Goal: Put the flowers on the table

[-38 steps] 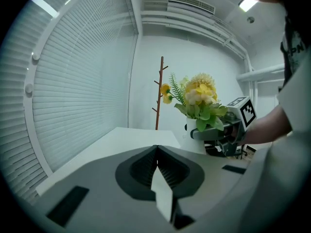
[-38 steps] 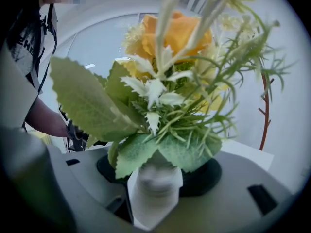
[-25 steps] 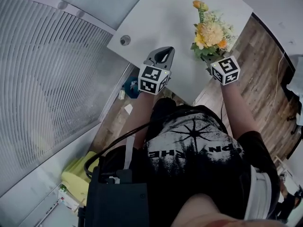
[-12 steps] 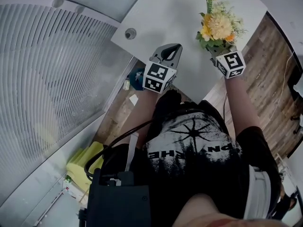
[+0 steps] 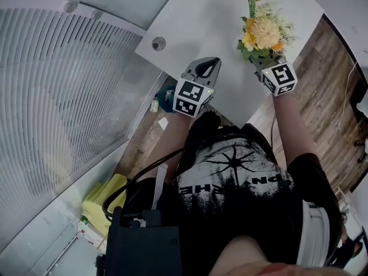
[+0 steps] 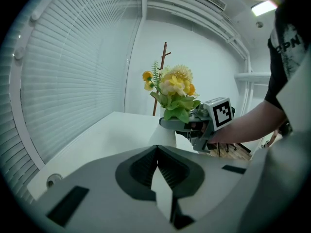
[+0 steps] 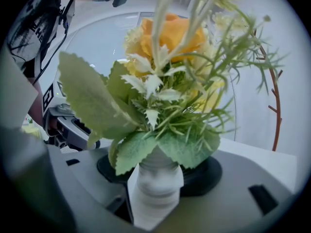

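- The right gripper (image 5: 263, 64) has its jaws clamped on the ribbed neck of a white vase (image 7: 154, 183), which holds the flowers (image 5: 261, 32) (yellow and orange blooms among green leaves).
- The flowers stand upright over the white table (image 5: 201, 22), near the edge closest to the person. Whether the vase's base touches the top cannot be told.
- The left gripper (image 6: 156, 149) hovers beside them, jaws pressed together on nothing.
- A round grommet (image 5: 158, 42) sits near the table's corner.

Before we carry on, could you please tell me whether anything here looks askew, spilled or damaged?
Nothing stands out. The white ribbed vase sits upright in the right tongs, its yellow and orange flowers intact, and nothing is spilled on the white table. The left tongs are shut and empty.
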A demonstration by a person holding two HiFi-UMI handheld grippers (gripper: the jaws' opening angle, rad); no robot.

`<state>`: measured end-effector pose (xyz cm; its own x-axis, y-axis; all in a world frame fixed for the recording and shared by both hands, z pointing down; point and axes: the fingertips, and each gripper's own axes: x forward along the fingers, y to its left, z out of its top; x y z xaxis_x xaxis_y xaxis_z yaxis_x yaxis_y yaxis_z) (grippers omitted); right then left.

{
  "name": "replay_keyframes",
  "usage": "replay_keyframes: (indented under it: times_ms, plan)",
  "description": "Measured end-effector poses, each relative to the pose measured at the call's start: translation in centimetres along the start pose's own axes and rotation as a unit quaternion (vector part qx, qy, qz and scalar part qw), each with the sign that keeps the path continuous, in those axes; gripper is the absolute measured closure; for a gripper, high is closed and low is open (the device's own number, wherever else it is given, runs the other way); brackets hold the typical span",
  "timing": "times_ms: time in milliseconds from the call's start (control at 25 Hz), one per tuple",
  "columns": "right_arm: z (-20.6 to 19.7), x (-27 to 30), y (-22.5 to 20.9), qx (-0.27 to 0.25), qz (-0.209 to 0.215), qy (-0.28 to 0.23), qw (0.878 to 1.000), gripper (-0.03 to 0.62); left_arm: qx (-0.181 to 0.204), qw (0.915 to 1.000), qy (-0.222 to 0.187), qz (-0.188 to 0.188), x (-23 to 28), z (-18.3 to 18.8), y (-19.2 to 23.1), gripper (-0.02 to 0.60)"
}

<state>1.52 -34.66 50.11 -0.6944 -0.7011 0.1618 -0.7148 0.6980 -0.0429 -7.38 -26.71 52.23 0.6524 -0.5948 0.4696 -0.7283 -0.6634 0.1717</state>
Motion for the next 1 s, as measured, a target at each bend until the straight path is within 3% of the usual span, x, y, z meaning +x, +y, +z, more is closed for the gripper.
replay_keyframes:
  times_ms: [400, 1000]
  plan:
    - [-0.4, -1.0, 0.3, 0.002, 0.004, 0.020, 1.000, 0.322, 0.008, 0.9999, -0.006, 0.000, -0.7, 0.5, -1.5, 0.569]
    - [-1.9, -9.4, 1.3, 0.019, -0.003, 0.055, 0.998, 0.322, 0.024, 0.9985, -0.049, 0.006, -0.4, 2.6, -5.8, 0.569]
